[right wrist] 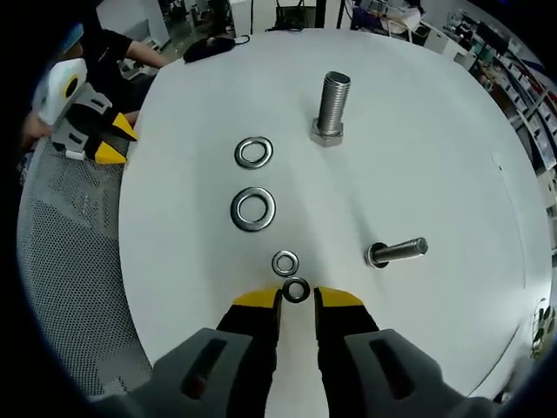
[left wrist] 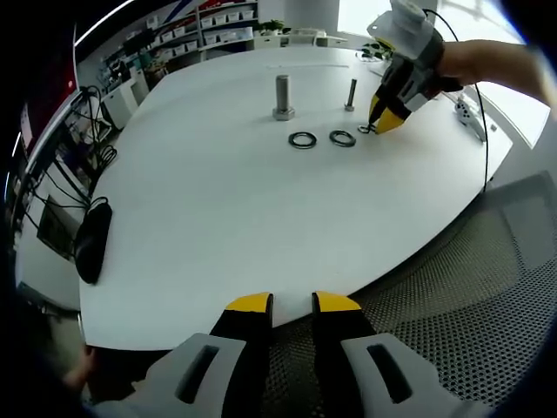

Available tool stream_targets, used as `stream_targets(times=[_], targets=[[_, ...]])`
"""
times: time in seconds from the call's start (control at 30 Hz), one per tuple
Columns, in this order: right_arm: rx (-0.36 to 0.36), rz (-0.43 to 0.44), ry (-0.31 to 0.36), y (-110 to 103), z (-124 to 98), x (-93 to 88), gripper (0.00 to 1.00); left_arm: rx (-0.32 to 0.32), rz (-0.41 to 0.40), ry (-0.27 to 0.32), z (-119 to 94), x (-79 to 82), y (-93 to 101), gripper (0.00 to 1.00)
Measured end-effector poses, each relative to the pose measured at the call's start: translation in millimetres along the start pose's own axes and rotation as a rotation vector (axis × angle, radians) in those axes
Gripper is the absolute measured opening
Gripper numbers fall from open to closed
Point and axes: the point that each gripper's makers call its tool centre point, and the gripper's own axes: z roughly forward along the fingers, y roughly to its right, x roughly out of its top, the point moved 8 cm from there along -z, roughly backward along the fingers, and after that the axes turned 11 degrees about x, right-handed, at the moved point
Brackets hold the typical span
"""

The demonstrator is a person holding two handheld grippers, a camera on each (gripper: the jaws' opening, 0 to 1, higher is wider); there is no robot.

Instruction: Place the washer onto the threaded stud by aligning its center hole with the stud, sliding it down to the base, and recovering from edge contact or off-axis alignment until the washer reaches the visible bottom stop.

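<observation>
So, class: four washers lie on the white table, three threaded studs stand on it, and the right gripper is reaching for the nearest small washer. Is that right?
Not quite: the right gripper view shows two studs, the large stud and the small stud. The four washers and the right gripper at the nearest washer are right.

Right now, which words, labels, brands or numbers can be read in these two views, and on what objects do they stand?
None readable.
Large steel threaded stud, small steel threaded stud, four flat metal washers, e.g.: no visible markings.
Background shelf bins: too small and blurred to read.
</observation>
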Motion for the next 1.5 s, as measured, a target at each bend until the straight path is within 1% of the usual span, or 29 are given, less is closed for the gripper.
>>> stream_targets(times=[0.1,0.23,0.33,0.43,0.53,0.73,0.93,1.03,1.1,1.13,1.3,1.5], targets=[[-0.001,-0.014,0.000,-0.5,0.2,0.7,0.16,0.000,0.000,0.000,0.1,0.0,-0.2,0.16],[-0.005,-0.011,0.001,-0.5,0.7,1.3,0.15,0.000,-0.001,0.000,-0.2,0.0,-0.2,0.16],[-0.009,-0.003,0.005,-0.5,0.5,0.8,0.15,0.000,0.000,0.000,-0.4,0.1,-0.1,0.16],[-0.015,0.023,0.019,-0.5,0.1,-0.1,0.15,0.000,-0.001,0.000,0.1,0.0,-0.2,0.16],[-0.021,0.024,0.023,-0.9,-1.3,-1.8,0.14,0.000,-0.001,0.000,0.0,0.1,-0.3,0.16],[-0.044,0.050,0.070,0.1,-11.5,-4.9,0.14,0.001,-0.001,-0.001,0.2,0.3,-0.1,0.16],[-0.080,0.089,0.140,4.7,-27.4,-4.0,0.14,0.000,-0.001,-0.001,0.1,0.2,-0.2,0.16],[-0.098,0.095,0.155,6.1,-31.8,-4.6,0.14,0.000,0.000,-0.002,0.3,0.2,-0.2,0.16],[-0.124,0.089,0.168,8.3,-35.6,-4.9,0.14,0.000,0.000,-0.002,0.1,0.2,-0.1,0.16],[-0.149,0.108,0.193,10.2,-40.1,-4.7,0.14,0.000,0.000,-0.002,-0.1,0.2,0.0,0.16],[-0.205,0.116,0.234,15.4,-50.3,-3.0,0.14,0.000,0.001,-0.002,-0.2,0.1,0.1,0.16],[-0.245,0.114,0.278,16.4,-57.4,2.3,0.14,0.000,0.002,-0.002,-0.2,0.0,0.1,0.16]])
